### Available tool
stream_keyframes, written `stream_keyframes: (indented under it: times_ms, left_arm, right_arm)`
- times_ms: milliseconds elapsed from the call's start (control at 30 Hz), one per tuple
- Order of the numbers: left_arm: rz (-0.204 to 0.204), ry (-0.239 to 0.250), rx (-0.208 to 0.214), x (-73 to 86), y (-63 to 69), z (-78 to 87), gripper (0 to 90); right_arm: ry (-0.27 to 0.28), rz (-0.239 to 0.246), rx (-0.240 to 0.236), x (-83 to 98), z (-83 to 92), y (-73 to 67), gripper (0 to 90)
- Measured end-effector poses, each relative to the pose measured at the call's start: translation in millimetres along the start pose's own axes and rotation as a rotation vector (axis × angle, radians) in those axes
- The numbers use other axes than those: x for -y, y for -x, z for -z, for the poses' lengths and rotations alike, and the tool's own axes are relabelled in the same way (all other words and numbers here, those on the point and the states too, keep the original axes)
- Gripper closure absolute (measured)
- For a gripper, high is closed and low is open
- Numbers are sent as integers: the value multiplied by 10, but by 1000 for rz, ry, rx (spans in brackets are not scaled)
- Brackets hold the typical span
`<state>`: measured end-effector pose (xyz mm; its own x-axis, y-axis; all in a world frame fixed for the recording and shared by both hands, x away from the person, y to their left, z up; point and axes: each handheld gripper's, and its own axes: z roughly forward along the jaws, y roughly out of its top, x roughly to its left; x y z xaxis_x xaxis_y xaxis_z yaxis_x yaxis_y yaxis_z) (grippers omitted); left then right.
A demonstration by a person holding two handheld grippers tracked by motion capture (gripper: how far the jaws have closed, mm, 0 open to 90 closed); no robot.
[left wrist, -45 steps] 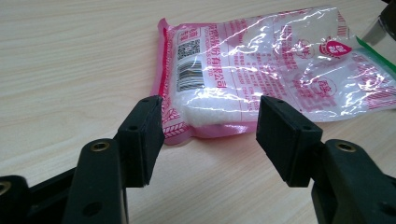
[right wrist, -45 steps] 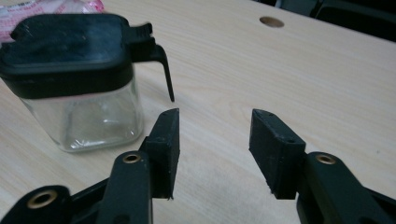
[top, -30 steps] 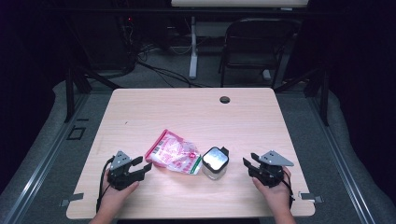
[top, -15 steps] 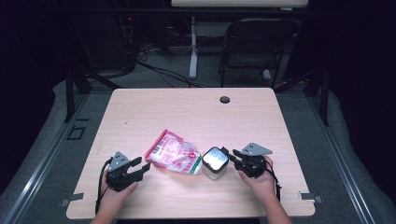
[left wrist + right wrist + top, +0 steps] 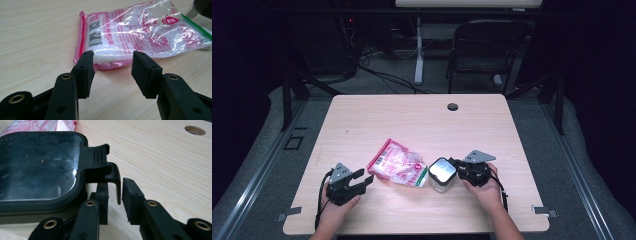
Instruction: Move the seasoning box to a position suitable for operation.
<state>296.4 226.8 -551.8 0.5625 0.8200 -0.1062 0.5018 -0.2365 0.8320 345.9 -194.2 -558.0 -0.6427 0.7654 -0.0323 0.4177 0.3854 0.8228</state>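
Note:
A pink and clear plastic bag [image 5: 398, 162] [image 5: 140, 30] lies flat on the wooden table [image 5: 412, 120]. Right of it stands a square metal container [image 5: 441, 174] with a dark glass lid [image 5: 37, 165] in a black frame. My left gripper [image 5: 362, 180] [image 5: 112, 72] rests on the table, open, its fingertips at the bag's near corner without touching it. My right gripper [image 5: 455, 167] [image 5: 115, 197] is at the container's right side. Its jaws have just been closing and now straddle the lid's black latch [image 5: 100, 160]. A thin gap still shows beside the right pad [image 5: 130, 195].
A round cable hole [image 5: 452, 106] [image 5: 195, 130] sits near the table's far edge. A dark chair [image 5: 487, 45] and a desk leg [image 5: 418, 55] with cables stand on the floor beyond the table. The far half of the table is bare wood.
My right gripper has moved left up to the container, and its jaws have narrowed around the lid's latch. The left gripper and the bag have stayed where they were.

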Motion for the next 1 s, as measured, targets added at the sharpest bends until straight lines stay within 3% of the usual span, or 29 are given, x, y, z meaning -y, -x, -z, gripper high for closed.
stream_keyframes:
  times_ms: [233, 500, 767, 1000]
  left_arm:
    - [-9, -6, -4, 1, 4, -1, 523]
    - [-7, -2, -3, 3, 18, -8, 522]
    - [-18, 1, 0, 2, 36, -9, 522]
    - [-33, -1, 12, -1, 96, -31, 523]
  right_arm:
    - [-5, 24, 10, -29, -39, -36, 840]
    - [-8, 46, 22, -10, -7, -64, 851]
    - [-24, 40, 40, -1, 37, -105, 856]
    - [-54, 28, 84, 18, 112, -190, 860]
